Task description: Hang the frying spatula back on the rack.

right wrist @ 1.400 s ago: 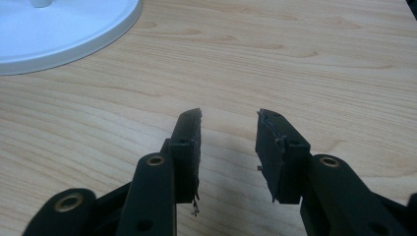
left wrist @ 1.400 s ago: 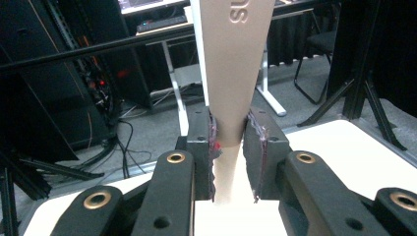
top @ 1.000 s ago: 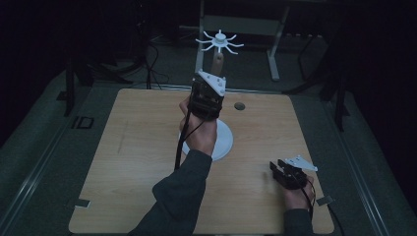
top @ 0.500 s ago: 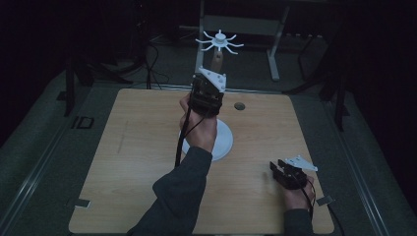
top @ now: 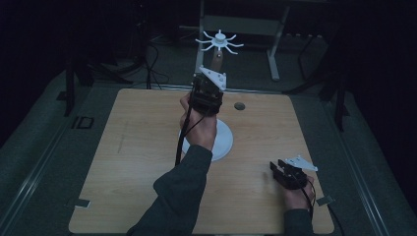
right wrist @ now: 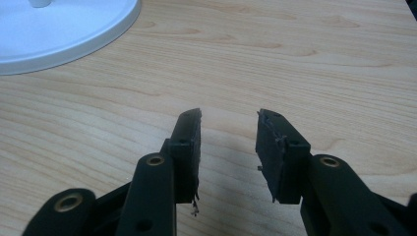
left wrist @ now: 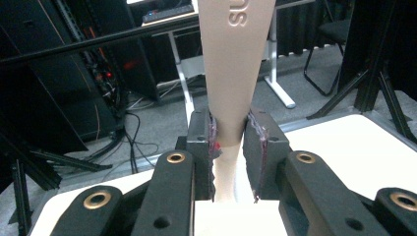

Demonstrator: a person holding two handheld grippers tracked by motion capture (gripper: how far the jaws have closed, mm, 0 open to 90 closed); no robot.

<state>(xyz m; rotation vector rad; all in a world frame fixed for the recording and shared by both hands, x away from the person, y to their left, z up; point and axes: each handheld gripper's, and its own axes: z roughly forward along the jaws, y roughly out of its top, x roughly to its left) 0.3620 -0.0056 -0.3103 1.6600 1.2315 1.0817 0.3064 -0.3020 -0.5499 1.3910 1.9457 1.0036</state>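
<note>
Lift of left gripper slightly higher, jaws clamped on beige utensil handle, above table centre, just below white hook stand. Hanging likely next. Right gripper near right, parted, empty.

A light wooden table with rounded corners carries a round white base just past its centre. A small dark hole sits toward one o'clock from the base, near the far edge.
</note>
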